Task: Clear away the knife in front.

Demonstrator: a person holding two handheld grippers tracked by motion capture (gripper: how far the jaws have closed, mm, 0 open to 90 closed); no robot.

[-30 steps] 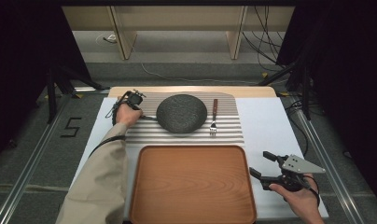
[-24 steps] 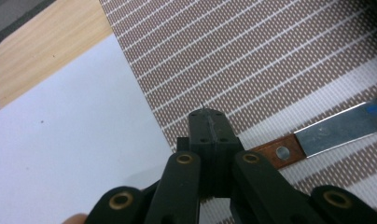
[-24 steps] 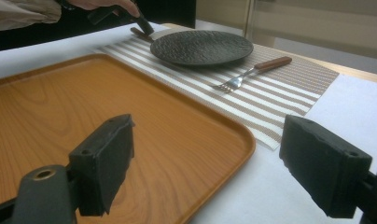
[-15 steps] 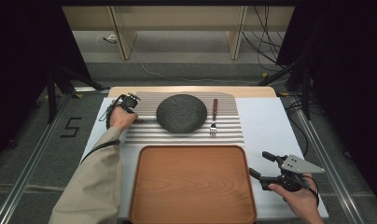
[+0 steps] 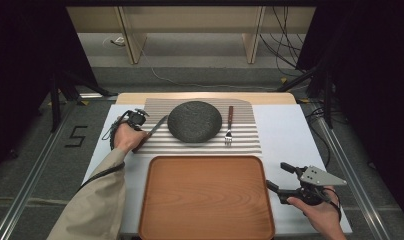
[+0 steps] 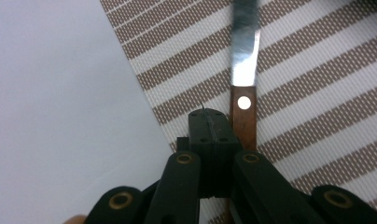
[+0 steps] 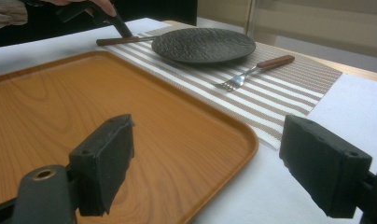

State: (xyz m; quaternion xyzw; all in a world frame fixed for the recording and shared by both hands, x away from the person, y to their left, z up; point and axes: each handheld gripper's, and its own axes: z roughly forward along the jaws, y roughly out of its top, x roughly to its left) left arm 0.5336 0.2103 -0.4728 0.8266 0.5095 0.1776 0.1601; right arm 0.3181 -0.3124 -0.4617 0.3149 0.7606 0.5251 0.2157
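Under left hand-held gripper (image 6: pixel 210 135), knife (image 6: pixel 244 70) handle end hidden, blade tip blurred.

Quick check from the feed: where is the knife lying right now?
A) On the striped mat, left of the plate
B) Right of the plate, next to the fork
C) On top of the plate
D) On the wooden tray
A: the knife lies on the striped mat left of the plate, by the shut left gripper.
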